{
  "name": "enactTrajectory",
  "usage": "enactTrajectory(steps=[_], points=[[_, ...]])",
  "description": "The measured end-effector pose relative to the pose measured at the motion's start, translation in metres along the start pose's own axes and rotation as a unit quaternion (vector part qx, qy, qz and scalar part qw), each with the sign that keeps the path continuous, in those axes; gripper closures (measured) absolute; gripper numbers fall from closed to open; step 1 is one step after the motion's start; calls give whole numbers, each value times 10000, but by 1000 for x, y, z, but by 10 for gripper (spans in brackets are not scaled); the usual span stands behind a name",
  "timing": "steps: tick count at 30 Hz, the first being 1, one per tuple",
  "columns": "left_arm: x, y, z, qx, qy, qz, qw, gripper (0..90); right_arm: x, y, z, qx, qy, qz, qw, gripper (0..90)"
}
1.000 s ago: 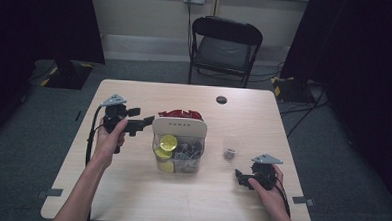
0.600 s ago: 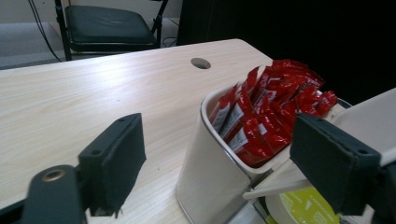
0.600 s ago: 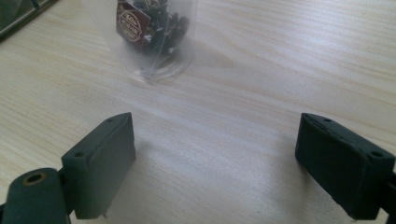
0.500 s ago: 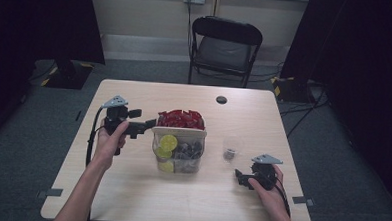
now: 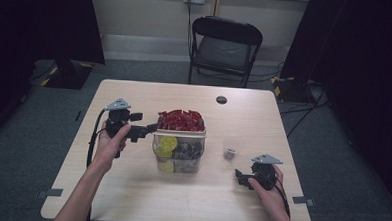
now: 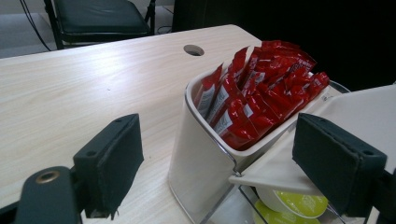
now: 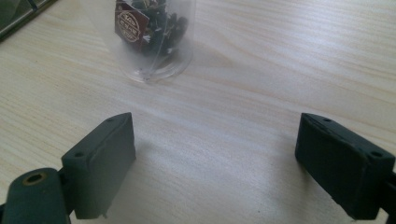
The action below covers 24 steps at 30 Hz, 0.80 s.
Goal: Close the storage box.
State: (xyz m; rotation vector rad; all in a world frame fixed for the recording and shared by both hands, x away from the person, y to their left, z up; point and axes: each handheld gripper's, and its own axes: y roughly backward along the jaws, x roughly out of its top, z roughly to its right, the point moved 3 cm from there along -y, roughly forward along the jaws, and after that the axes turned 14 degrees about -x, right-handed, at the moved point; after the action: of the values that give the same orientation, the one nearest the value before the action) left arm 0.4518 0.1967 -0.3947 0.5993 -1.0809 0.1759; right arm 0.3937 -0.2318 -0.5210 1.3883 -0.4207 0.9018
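Note:
A clear organizer (image 5: pixel 178 157) stands mid-table. Its white back bin (image 6: pixel 196 154) is packed with red sauce packets (image 5: pixel 180 120) (image 6: pixel 261 88). A white flap (image 6: pixel 336 112) lies flat over the front compartments, where yellow-lidded cups (image 5: pixel 168 142) (image 6: pixel 294 205) show. My left gripper (image 5: pixel 142 123) (image 6: pixel 217 135) is at the organizer's left back corner. Its jaws have just been opening, and they straddle the bin's corner with neither pad pressing on it. A clear cup (image 5: pixel 230 148) (image 7: pixel 152 32) of dark items stands to the organizer's right. My right gripper (image 5: pixel 241 176) (image 7: pixel 215 154) rests open near the front right, short of the cup.
A round cable hole (image 5: pixel 221 99) (image 6: pixel 193 50) sits in the far part of the table (image 5: pixel 130 197). A black folding chair (image 5: pixel 226 47) stands behind the table's far edge. Bare wood lies in front of the organizer and along the table's left side.
The white flap that stood upright in front of the red packets a second ago now lies flat, uncovering them. My left jaws have opened. The right hand stayed put.

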Motion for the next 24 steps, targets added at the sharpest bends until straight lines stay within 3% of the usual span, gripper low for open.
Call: enactTrajectory(steps=[24], points=[[-18, 1, -4, 43, 6, -407, 9992, 158, 0, 0, 0, -13, -16, -4, 10000, 116]])
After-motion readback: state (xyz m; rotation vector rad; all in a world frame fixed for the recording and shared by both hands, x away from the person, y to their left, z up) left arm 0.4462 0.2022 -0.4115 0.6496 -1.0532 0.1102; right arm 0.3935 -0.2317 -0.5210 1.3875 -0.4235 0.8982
